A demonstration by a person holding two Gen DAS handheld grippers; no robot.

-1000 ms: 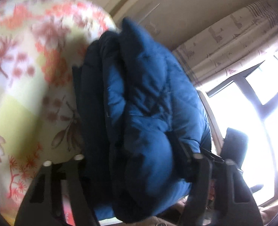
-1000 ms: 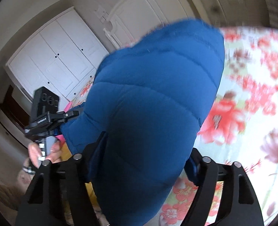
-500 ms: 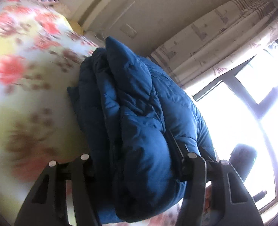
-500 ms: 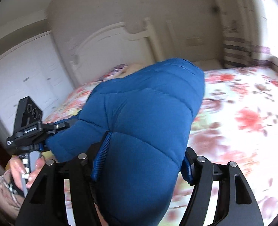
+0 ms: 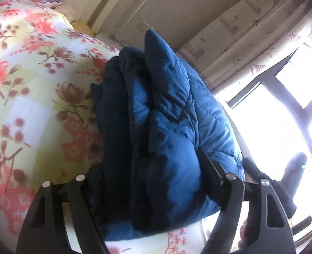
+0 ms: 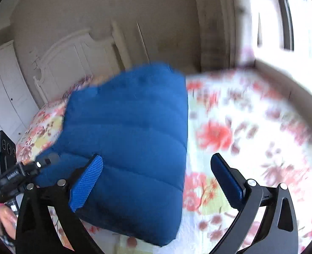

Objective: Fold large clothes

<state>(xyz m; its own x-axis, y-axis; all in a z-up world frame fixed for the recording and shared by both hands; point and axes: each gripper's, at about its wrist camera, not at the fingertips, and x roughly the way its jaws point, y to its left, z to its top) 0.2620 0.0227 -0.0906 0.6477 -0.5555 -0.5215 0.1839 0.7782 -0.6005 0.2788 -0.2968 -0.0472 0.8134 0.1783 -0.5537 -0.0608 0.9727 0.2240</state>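
My left gripper (image 5: 151,173) is clamped on the folded jacket (image 5: 156,127): the thick blue bundle fills the gap between my two fingers and bulges out past both of them. From here I see its stacked edges, dark layers on the left side of the bundle and brighter quilted blue on the right. The bundle runs straight ahead of me to a pointed corner at its far end. To the left of it and under it lies the floral bedspread (image 5: 29,97), yellow and white with red and brown flowers. Further off, ahead and to the right, hang patterned curtains (image 5: 251,42) beside a bright window (image 5: 282,114), and ahead to the left a white bedpost stands against the wall.

My right gripper (image 6: 156,180) is wide open and holds nothing. Its left blue pad (image 6: 86,186) lies just against the near edge of the jacket (image 6: 130,139); the right pad (image 6: 225,180) stands clear over the bedspread (image 6: 251,137), apart from the fabric. The jacket rests on the bed as a puffy blue block, ahead and left of my centre. At my far left I see my other gripper (image 6: 10,175) at the jacket's side. Beyond the jacket stand the white headboard (image 6: 75,63) and, further left, white wardrobe doors (image 6: 1,97).
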